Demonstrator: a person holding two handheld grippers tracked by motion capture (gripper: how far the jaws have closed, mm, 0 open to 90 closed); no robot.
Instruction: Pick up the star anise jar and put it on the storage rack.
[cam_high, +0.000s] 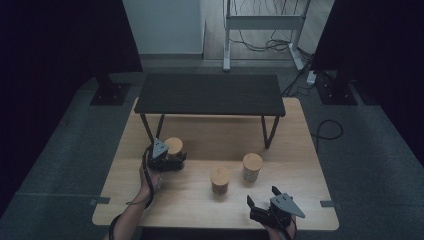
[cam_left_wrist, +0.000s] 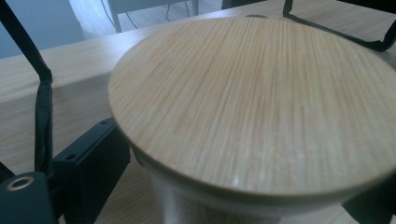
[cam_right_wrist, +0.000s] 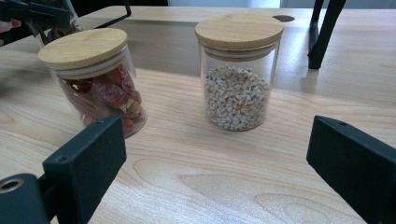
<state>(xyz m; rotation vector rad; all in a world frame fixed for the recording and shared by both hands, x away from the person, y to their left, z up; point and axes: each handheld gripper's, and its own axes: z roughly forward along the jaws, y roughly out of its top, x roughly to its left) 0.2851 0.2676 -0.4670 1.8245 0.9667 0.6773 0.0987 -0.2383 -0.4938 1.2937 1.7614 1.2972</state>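
Observation:
Three glass jars with bamboo lids stand on the wooden table (cam_high: 300, 200). My left gripper (cam_high: 176, 159) reaches around the left jar (cam_high: 174, 145) from the near side. Its lid (cam_left_wrist: 252, 102) looms over both jaws, and the left finger (cam_left_wrist: 93, 158) lies against the glass just under the lid. The middle jar (cam_high: 219, 179) (cam_right_wrist: 93, 79) holds red dried chillies. The right jar (cam_high: 252, 166) (cam_right_wrist: 238, 74) holds pale grains. My right gripper (cam_high: 262, 196) (cam_right_wrist: 217, 135) rests near the table's front edge, open and holding nothing, pointing at those two jars.
A low black bench (cam_high: 210, 94) stands on the far half of the table, one of its legs (cam_right_wrist: 327, 32) just behind the grain jar. Dark stands flank the table on the floor, and a white frame with cables (cam_high: 262, 22) stands beyond it.

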